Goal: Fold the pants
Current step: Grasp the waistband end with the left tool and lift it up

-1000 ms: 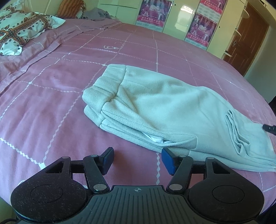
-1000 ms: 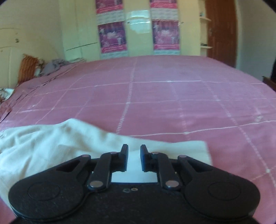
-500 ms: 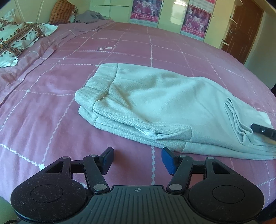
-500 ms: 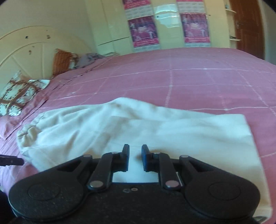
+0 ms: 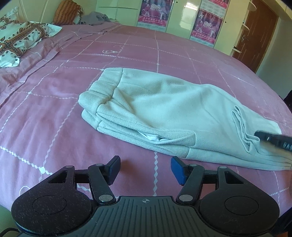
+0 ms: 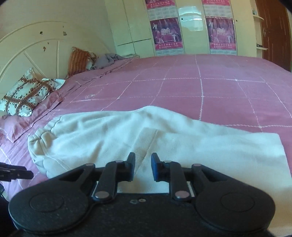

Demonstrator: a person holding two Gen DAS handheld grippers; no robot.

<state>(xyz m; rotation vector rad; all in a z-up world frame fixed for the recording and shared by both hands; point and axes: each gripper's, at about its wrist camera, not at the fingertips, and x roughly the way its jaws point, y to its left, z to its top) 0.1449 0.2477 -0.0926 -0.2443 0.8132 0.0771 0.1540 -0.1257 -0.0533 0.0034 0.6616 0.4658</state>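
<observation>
Pale grey-green pants (image 5: 164,113) lie folded lengthwise on the pink bed (image 5: 54,113), waistband at the left, legs running right. My left gripper (image 5: 145,168) is open and empty, just short of the pants' near edge. My right gripper (image 6: 143,166) hovers over the leg part of the pants (image 6: 127,138), its jaws a narrow gap apart with nothing between them. Its tip shows in the left wrist view (image 5: 273,140) over the bunched leg folds. The left gripper's tip shows at the left edge of the right wrist view (image 6: 16,174).
A patterned pillow (image 5: 20,38) and a pile of clothes (image 5: 94,18) lie at the head of the bed. A wardrobe with posters (image 5: 182,16) and a brown door (image 5: 255,32) stand beyond the far edge. A white headboard (image 6: 31,54) stands behind the pillows.
My right gripper has swung left, bringing the whole length of the pants into view, and its jaws have widened slightly. My left gripper has stayed open in about the same place.
</observation>
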